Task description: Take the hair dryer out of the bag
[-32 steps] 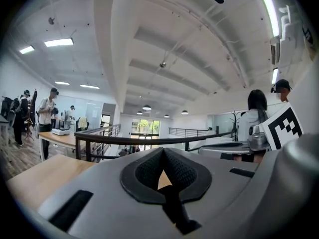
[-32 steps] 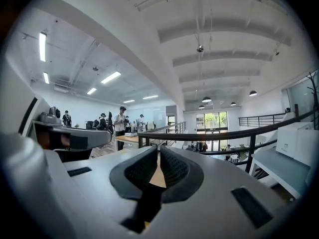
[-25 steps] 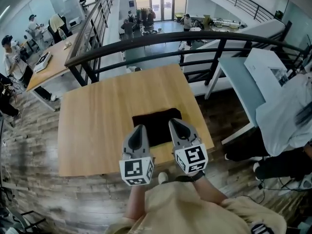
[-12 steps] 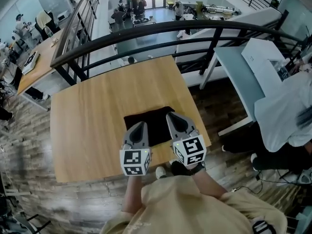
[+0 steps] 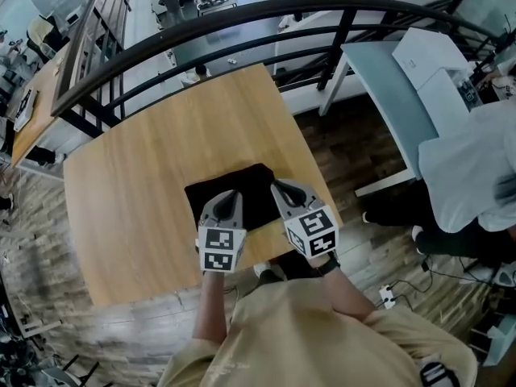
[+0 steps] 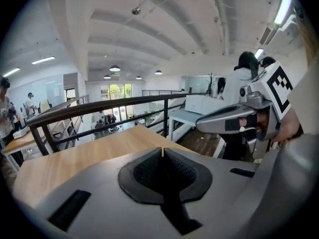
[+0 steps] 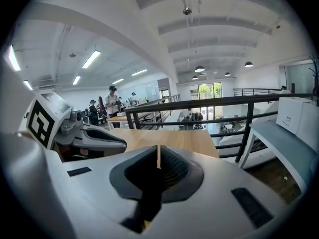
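Tongs: left tongs (image 5: 229,195) and right tongs (image 5: 280,189) both closed, empty.
Change: now lower, nearer black bag (image 5: 254,204) on surface (image 5: 145,184); grasp not begun.

My left gripper (image 5: 228,195) and right gripper (image 5: 279,187) have 2 smooth, matt grey plastic shells. Their pads (image 6: 147,171) are black, rubbery-looking and finely ribbed. The bag (image 5: 238,182) is soft, matt black cloth. The table (image 5: 145,192) is pale wood, smooth, with a faint satin grain. The railing (image 5: 242,16) is dark metal tubing with a slight sheen. The floor (image 5: 355,160) is dark, worn wood planks.
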`<state>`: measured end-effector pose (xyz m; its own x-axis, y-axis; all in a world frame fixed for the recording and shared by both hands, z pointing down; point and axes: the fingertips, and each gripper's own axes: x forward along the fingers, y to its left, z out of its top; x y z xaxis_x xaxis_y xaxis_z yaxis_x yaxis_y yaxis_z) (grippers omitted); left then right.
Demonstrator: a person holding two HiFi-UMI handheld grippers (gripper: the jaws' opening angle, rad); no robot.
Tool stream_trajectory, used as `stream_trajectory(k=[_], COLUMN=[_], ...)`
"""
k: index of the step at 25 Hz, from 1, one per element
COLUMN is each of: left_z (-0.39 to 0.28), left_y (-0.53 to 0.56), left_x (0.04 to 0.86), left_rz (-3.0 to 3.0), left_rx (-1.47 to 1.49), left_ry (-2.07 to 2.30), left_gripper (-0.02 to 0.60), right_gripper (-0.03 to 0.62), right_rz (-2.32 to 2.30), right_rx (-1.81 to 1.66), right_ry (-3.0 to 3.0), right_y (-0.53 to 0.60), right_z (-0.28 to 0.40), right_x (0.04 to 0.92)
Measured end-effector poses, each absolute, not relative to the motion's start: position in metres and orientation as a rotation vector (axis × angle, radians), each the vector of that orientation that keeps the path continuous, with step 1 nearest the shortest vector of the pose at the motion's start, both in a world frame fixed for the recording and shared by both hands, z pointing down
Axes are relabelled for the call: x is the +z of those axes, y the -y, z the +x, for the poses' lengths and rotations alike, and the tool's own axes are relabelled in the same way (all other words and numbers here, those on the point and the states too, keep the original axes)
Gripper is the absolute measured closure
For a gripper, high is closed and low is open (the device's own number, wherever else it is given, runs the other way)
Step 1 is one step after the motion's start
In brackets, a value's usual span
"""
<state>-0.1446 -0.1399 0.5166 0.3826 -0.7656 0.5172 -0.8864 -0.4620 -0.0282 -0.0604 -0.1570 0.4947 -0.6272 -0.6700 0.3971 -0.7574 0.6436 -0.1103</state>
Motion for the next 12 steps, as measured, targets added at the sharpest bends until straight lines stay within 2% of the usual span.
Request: stream_trajectory(k=[5,12], left_z=[-0.120,-0.097], left_y=[0.157,0.167], left_x=[0.559,0.622], left_rz=[2.421,2.394], left_rx=[0.849,1.074], left_ry=[1.327,1.111], left_gripper=[0.560,0.456], right_gripper=[0.569,0.569], right_rz=[1.141,1.145], right_rx=[0.407,0.451], right_ry=[2.535,2.506], right_y=[0.173,0.188], right_z=[-0.045,-0.027], right_x=[0.511,0.527])
